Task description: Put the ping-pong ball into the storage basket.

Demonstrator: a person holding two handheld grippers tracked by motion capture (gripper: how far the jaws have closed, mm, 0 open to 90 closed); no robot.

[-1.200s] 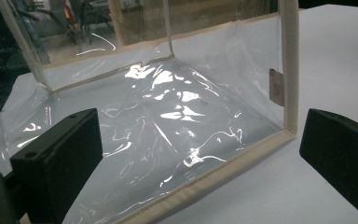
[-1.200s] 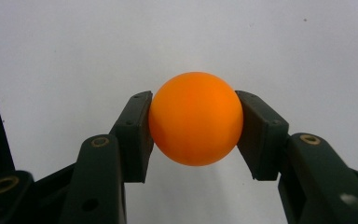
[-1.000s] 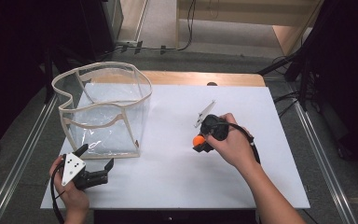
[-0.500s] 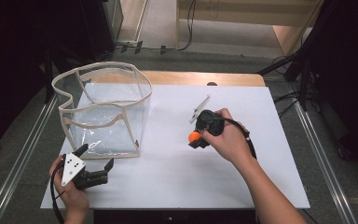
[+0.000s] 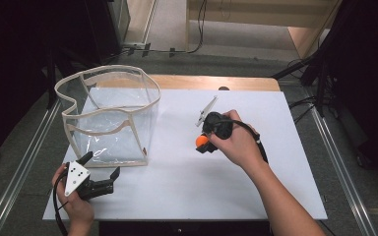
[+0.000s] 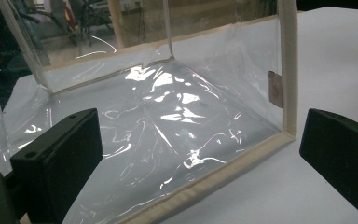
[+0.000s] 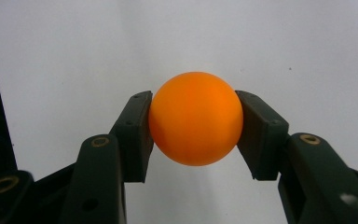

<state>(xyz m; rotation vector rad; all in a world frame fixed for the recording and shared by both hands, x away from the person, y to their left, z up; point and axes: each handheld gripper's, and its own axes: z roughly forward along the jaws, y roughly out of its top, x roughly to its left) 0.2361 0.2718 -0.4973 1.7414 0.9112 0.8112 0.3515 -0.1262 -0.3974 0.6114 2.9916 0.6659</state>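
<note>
Orange ball (image 7: 195, 118) clamped between jaws of right gripper (image 5: 203, 143) above mid white table (image 5: 187, 187), left gripper (image 5: 98, 169) spread wide and empty, just beside near corner of clear plastic bag (image 5: 110, 115).

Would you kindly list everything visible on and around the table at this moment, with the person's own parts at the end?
Table: one, white top, centre of the high view.
Clear bag: one, transparent with cream trim, standing open on the table's left half.
Orange ball: one, orange, clamped between the right gripper's jaws above the table.
Clip: one, thin and pale, lying on the table just beyond the right gripper; what it is exactly is hard to tell.
Left gripper: one, black with a grey plate, open, near the bag's front corner.
Right gripper: one, black, shut on the ball.
Hands: two, one holding each gripper.
</note>
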